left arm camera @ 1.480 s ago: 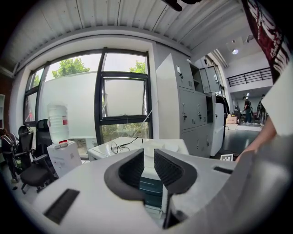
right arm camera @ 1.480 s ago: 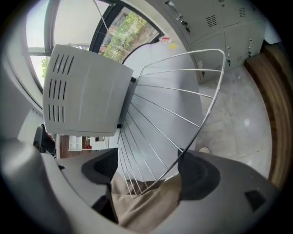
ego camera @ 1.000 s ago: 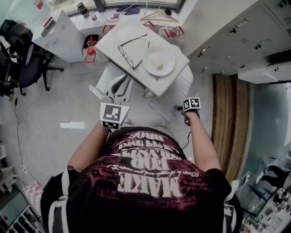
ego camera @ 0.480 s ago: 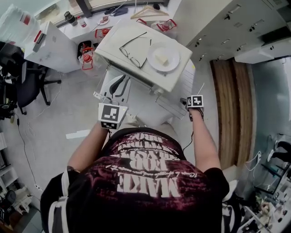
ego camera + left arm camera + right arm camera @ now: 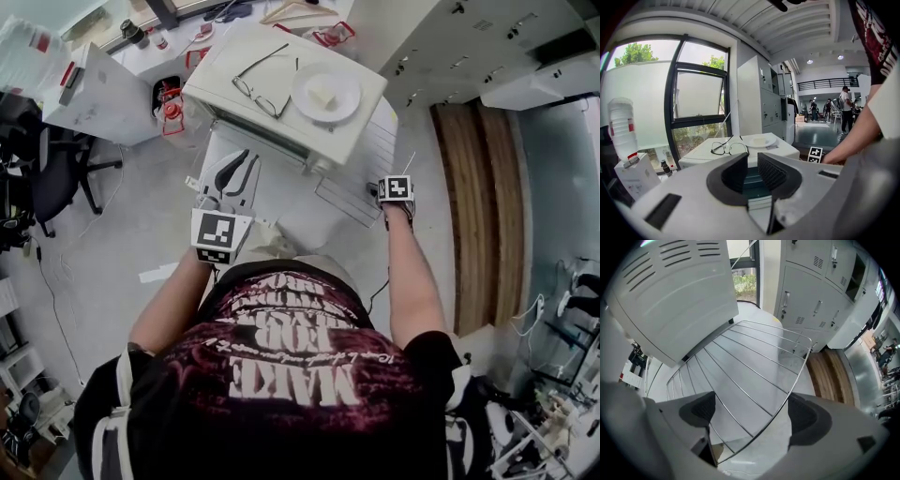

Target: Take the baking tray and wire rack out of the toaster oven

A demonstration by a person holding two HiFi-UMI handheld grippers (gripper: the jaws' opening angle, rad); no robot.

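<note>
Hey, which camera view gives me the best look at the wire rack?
The right gripper view: the wire rack fills the frame, its wires and rim sharp. The head view shows it small, beside the toaster oven. The left gripper view does not show it.

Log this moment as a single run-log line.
right tongs: just been opening, wide, wire rack edge between, ungripped | left tongs: slightly apart, empty, facing toaster oven
</note>
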